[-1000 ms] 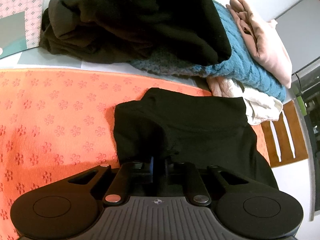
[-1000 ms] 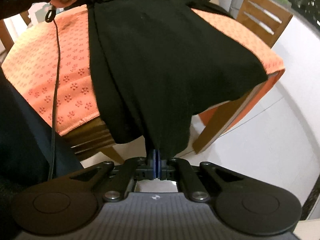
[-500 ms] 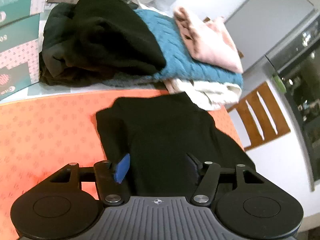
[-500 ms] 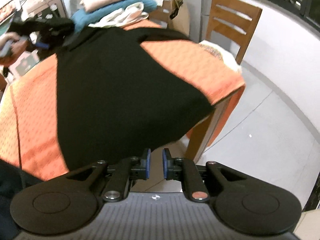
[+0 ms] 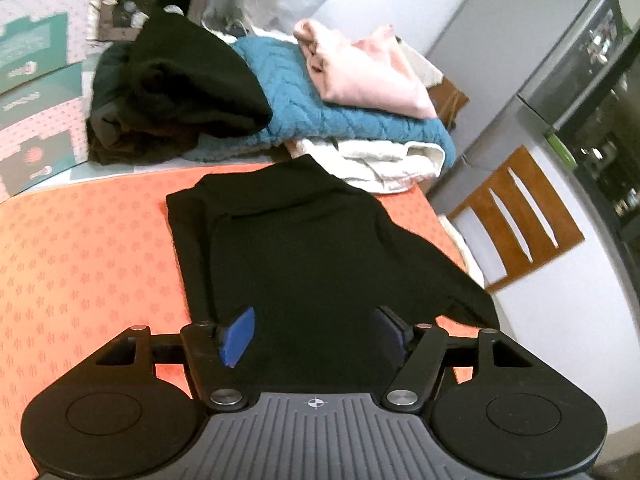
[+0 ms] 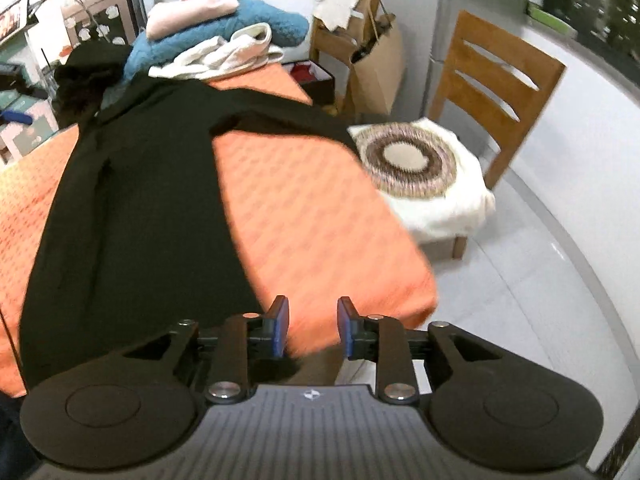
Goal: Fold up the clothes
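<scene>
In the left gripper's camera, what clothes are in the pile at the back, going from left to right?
Black bundle → blue knitted sweater → pink top, which lies on the blue one. The white garment beneath overlaps them, so it is left out.

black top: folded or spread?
Partly folded: the black top lies flat on the orange mat, one long edge doubled over, a sleeve still out sideways.

You're in a home dining corner. A wooden chair (image 6: 496, 92) with a seat cushion (image 6: 424, 172) stands beside the cloth-covered counter (image 6: 320, 216), a refrigerator (image 5: 560, 68) to the far right, and household clothes (image 5: 304, 92) piled at the far end.
</scene>
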